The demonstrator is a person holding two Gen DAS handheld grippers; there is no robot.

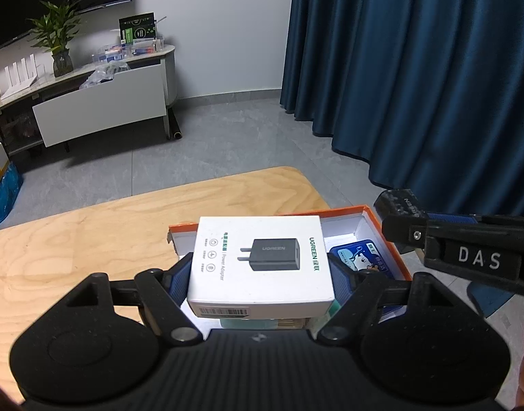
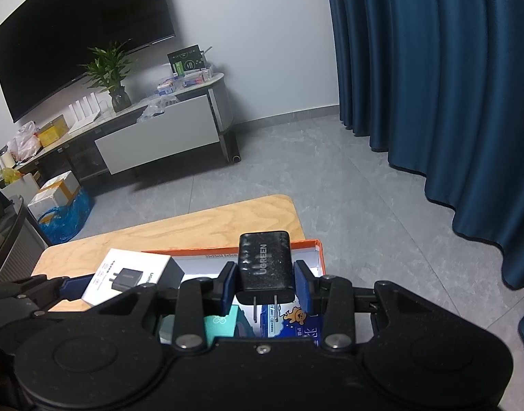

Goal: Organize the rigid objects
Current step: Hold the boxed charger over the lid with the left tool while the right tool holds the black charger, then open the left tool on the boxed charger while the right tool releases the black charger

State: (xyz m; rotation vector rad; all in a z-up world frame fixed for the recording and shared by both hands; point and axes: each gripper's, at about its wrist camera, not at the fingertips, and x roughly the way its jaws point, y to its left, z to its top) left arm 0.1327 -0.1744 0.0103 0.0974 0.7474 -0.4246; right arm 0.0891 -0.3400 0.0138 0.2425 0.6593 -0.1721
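Blue curtain (image 1: 416,68) covers the right side of the room. Grey tiled floor (image 1: 227,130). Dark wall screen (image 2: 80,54) at upper left; beneath it a low cabinet (image 2: 159,137) carrying a potted plant (image 2: 111,72), white upright panels (image 2: 82,113), small boxes. Blue plastic bag (image 2: 65,219) on floor

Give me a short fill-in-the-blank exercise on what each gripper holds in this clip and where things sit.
1. The left gripper is shut on a white ____ printed with a power adapter.
2. The right gripper grips a black charger whose two metal ____ point toward the camera.
3. Both grippers are above an open tray with an ____ rim.
4. That tray rests on a ____ table.

Missing words: box; prongs; orange; wooden
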